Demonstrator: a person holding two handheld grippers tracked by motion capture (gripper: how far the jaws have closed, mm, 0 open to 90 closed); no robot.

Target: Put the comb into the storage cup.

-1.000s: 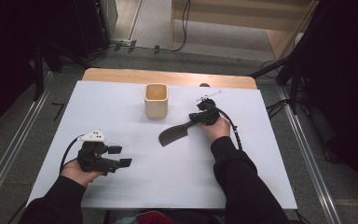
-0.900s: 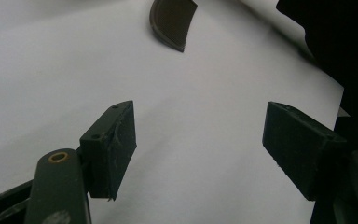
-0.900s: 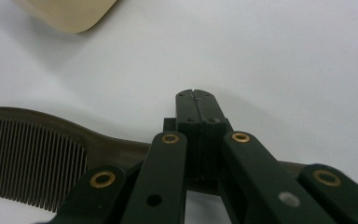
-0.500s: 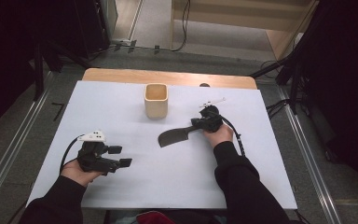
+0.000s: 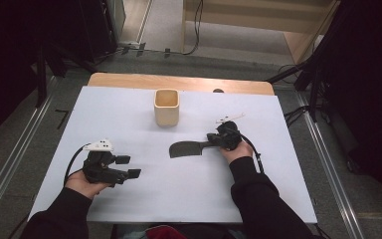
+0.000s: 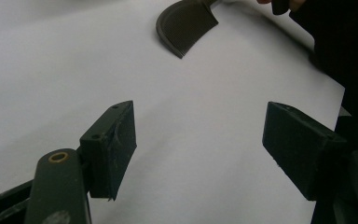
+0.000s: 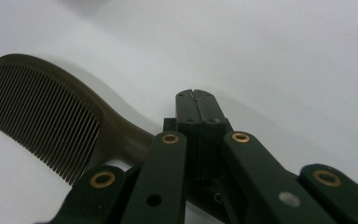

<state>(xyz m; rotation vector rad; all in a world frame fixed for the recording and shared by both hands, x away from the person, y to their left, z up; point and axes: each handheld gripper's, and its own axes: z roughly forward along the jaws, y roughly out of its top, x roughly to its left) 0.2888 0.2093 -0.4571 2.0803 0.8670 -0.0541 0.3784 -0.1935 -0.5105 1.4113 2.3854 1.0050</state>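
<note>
Comb point(image 5: 188, 148) lies flat near the middle of the tabletop point(image 5: 129, 107), a little toward the right edge, its dark toothed head pointing left and its handle running right into the right tool point(image 5: 218, 141). That tool's 2 jaws are pressed together on the handle; in the right gripper view the comb's point(image 7: 46, 126) handle passes under the closed jaws point(image 7: 196, 100), with the fine teeth fanning out to the left. Left tool point(image 5: 128, 167) sits near the front left corner, held in a hand, its 2 jaws spread wide and holding nothing. In the left gripper view the open tool point(image 6: 198, 140) faces bare white surface, with the comb's point(image 6: 186, 23) head farther off. Square wooden cup point(image 5: 166, 106) stands upright toward the far edge, well apart from both tools.
</note>
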